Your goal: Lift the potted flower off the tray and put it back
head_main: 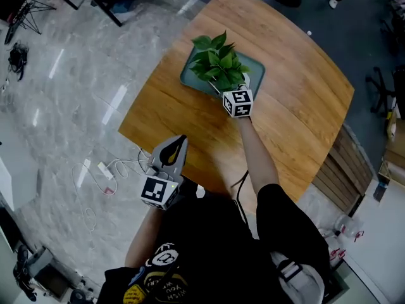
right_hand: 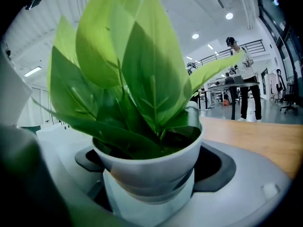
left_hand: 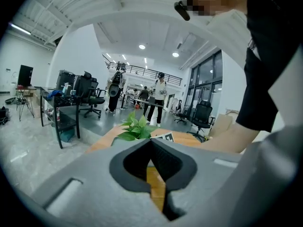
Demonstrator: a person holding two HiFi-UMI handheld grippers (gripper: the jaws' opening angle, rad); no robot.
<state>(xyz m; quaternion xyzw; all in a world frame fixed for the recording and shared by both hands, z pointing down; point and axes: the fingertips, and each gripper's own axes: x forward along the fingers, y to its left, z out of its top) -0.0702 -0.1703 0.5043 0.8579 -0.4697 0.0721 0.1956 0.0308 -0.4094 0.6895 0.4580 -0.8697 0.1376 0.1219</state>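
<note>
Right gripper (head_main: 236, 85) grasping white pot (right_hand: 151, 171) of potted flower (head_main: 218, 62), sitting over tray (head_main: 257, 67) on wooden tabletop (head_main: 297, 106); lifted or resting unclear. Left gripper (head_main: 180, 143) hanging clenched, empty, beside tabletop edge.

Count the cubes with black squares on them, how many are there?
2. One cube is on the left gripper, by the table's near edge. The other is on the right gripper, beside the potted flower on the tray.
</note>
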